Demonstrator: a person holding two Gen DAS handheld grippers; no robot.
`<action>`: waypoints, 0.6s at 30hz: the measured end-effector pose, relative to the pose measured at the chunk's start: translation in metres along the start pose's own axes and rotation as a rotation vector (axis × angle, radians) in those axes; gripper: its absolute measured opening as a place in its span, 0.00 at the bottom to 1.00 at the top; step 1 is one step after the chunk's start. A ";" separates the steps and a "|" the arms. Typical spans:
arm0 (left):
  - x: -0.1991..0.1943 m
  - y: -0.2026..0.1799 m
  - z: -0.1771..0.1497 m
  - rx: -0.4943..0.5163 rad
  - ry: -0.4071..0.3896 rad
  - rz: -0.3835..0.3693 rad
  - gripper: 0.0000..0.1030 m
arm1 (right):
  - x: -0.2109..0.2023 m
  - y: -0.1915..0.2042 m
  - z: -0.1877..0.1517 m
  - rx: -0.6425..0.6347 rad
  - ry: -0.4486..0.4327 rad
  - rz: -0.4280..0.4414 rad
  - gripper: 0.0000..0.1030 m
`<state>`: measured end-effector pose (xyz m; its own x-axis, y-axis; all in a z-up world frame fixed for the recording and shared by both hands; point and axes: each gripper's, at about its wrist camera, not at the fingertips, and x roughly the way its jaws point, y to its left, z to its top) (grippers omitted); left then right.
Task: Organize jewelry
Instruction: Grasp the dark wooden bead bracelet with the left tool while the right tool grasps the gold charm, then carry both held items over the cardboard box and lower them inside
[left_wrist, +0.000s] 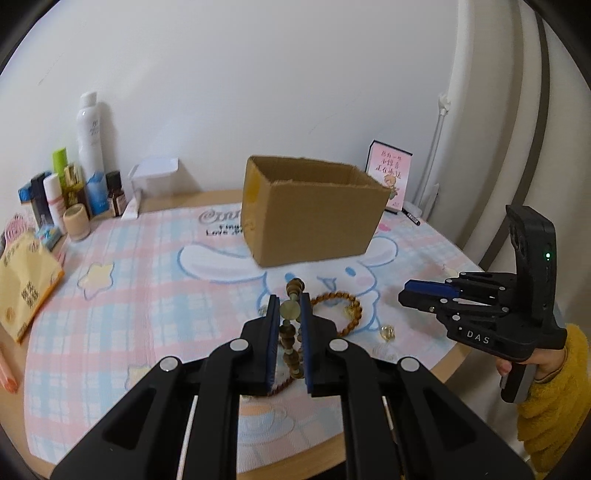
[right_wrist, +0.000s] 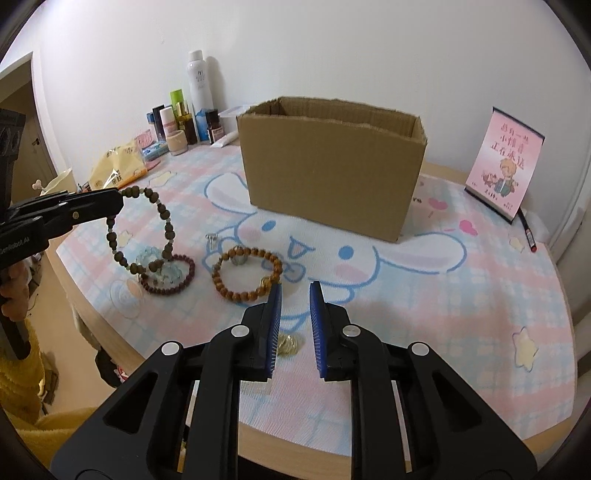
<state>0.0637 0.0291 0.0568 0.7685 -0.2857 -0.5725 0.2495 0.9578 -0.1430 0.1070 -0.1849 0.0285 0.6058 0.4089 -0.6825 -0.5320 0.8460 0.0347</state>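
My left gripper (left_wrist: 289, 301) is shut on a dark brown bead bracelet (left_wrist: 290, 332) with pale green beads; it hangs lifted above the mat in the right wrist view (right_wrist: 147, 229) from the left gripper (right_wrist: 118, 201). An open cardboard box (left_wrist: 310, 214) stands behind it, also in the right wrist view (right_wrist: 328, 162). On the mat lie an amber bead bracelet (right_wrist: 245, 273), a dark red bracelet (right_wrist: 168, 275), a pale blue bracelet (right_wrist: 155, 258), a small silver piece (right_wrist: 211, 239) and a gold piece (right_wrist: 288, 343). My right gripper (right_wrist: 295, 291) is open and empty, above the gold piece.
Bottles and cosmetics (right_wrist: 184, 118) stand at the back left, with snack bags (right_wrist: 114, 166) beside them. A pink card (right_wrist: 502, 162) and a pen (right_wrist: 528, 230) are at the back right. The round table's edge (right_wrist: 110, 336) runs close to the jewelry.
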 end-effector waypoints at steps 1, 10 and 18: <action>0.000 -0.001 0.003 0.005 -0.005 0.003 0.10 | 0.000 -0.001 0.002 -0.002 -0.002 0.000 0.15; 0.001 -0.006 0.007 0.027 -0.006 -0.016 0.10 | 0.012 -0.004 -0.009 0.009 0.047 0.061 0.17; -0.001 -0.006 0.007 0.031 -0.011 -0.021 0.10 | 0.024 0.004 -0.027 -0.013 0.091 0.066 0.24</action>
<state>0.0655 0.0238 0.0634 0.7691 -0.3064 -0.5609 0.2838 0.9501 -0.1298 0.1028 -0.1811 -0.0074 0.5132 0.4302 -0.7427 -0.5766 0.8137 0.0730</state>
